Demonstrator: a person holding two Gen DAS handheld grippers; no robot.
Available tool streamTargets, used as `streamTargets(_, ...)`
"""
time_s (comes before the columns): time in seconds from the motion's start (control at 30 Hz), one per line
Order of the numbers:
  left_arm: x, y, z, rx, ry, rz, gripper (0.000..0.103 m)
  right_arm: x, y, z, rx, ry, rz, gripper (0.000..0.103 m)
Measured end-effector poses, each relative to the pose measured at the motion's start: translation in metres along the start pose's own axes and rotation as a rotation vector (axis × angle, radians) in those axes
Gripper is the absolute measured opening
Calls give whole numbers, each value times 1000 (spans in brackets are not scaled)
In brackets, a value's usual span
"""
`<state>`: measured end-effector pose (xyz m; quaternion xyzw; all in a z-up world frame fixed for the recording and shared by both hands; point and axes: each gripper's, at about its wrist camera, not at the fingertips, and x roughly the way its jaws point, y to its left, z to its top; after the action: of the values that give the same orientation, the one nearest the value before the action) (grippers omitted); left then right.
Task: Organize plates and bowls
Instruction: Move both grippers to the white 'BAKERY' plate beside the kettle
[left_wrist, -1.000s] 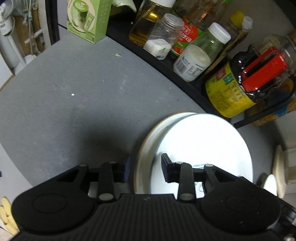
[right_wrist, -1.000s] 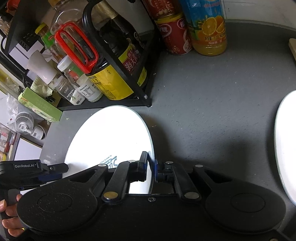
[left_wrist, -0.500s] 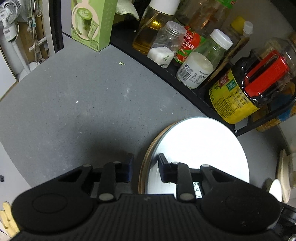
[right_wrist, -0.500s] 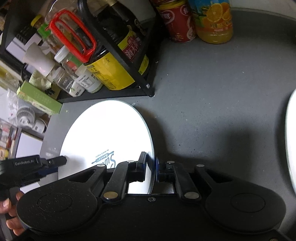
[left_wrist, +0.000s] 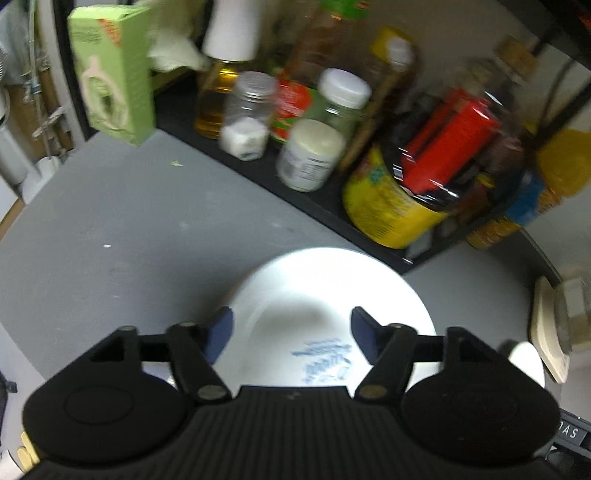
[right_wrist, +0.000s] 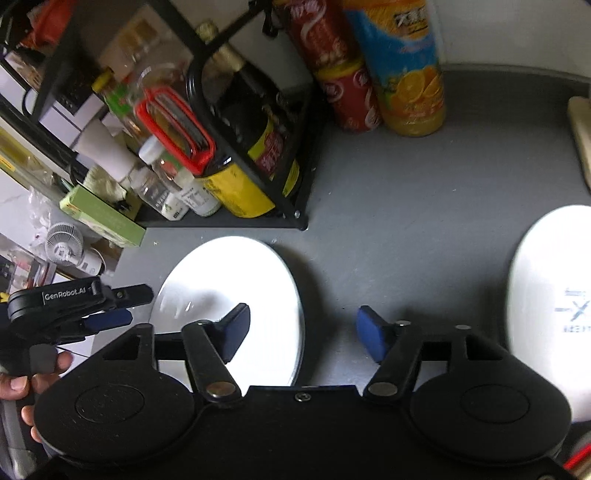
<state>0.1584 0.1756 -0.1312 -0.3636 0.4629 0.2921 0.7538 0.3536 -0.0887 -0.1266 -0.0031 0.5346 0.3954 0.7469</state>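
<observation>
A: Where do you stand with the plate?

B: Your white plate (right_wrist: 236, 295) lies flat on the grey table (right_wrist: 406, 236), just in front of the black rack (right_wrist: 258, 173) of bottles. Neither tool grips it: your left gripper (left_wrist: 291, 334) has its fingers spread wide above the plate, and your right gripper (right_wrist: 303, 330) is spread too, one pad over the plate's rim and the other over bare table.

A: So which step is this?

B: It looks like a placement just finished. A second white dish (right_wrist: 550, 295) sits well apart, at your right.

A: And next?

B: Probably swing the right gripper over to that dish, straddle its rim with the fingers and pinch before lifting.
</observation>
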Motion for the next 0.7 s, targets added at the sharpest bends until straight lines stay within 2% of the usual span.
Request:
streamTargets(0.13,2,-20,-1,49,35,-3,80,-16,-10,0,13,-33,-14,86)
streamTargets(0.33,1,-45,-9,105,52,-13,82,-35,-27,-8,33,-53,-30,100)
streamTargets(0.57,4,-78,-19,165,66,-45,82,-57,-50,-12,70,-85,-60,103)
streamTargets(0.7,6,-98,-24,204,75,-64,82,-70,-64,-14,91,-107,-123,103)
